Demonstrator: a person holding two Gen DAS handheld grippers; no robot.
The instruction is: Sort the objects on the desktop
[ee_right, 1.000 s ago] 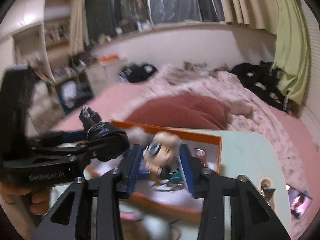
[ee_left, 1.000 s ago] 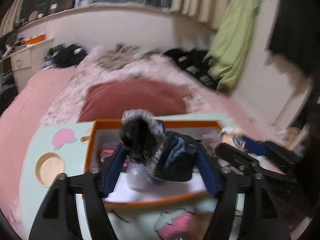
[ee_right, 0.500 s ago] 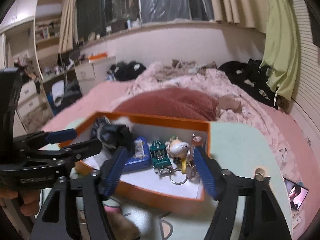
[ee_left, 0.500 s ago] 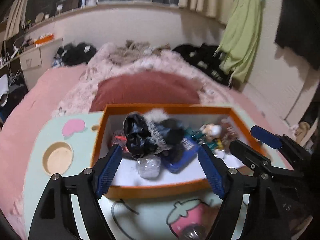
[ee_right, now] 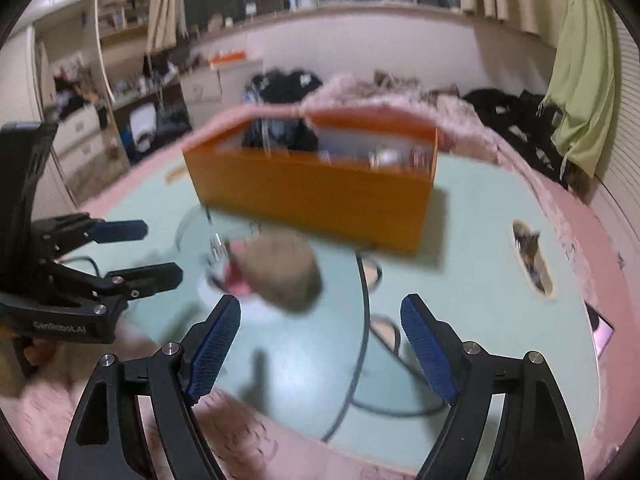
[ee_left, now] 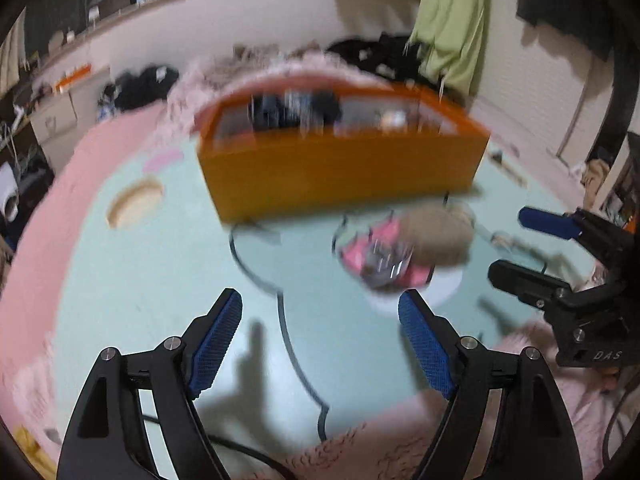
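Observation:
An orange box (ee_left: pixel 340 168) stands on the pale green table (ee_left: pixel 160 280) and holds a dark furry item (ee_left: pixel 292 110) and small toys; it also shows in the right wrist view (ee_right: pixel 316 196). A tan fuzzy object (ee_left: pixel 436 236) lies in front of the box beside a small shiny thing on a pink print (ee_left: pixel 380 260); the tan object shows too in the right wrist view (ee_right: pixel 284 276). My left gripper (ee_left: pixel 320 340) is open and empty, low over the table's near side. My right gripper (ee_right: pixel 320 340) is open and empty, just short of the tan object.
The table has a round recess (ee_left: pixel 136 202) at the left and a slot with small items (ee_right: pixel 532 260) at the right. A dark cable (ee_right: pixel 360 320) runs across the table. A pink bed with clothes (ee_right: pixel 516 120) lies behind. A photo card (ee_right: pixel 602 332) sits at the right edge.
Both grippers opened, dropping the furry item and the small toy into the box, then pulled back and down toward the table's near edge. The box now looks farther away.

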